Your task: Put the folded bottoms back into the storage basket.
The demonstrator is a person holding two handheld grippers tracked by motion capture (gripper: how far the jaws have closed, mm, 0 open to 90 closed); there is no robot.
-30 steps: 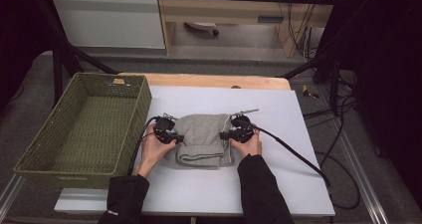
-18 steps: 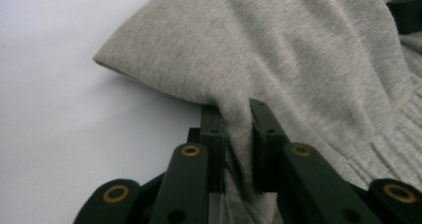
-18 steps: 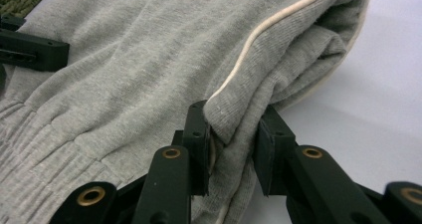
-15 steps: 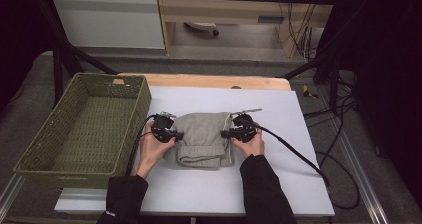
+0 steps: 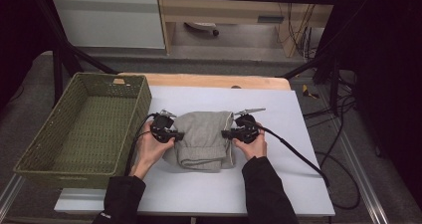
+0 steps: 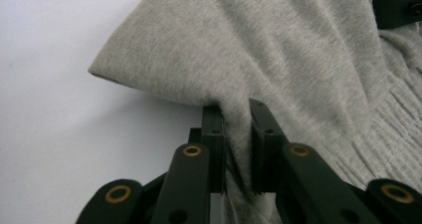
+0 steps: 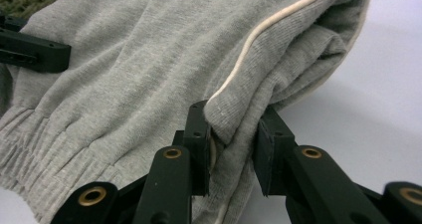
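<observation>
Now both sides are pinched: left gripper and right gripper clamp the folded grey garment; next, a level carry left to the basket

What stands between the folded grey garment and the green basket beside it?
Nothing loose lies between them. The grey garment, clamped at both sides by the left gripper and right gripper, must clear the green basket near wall; the left hand is on that side.
</observation>
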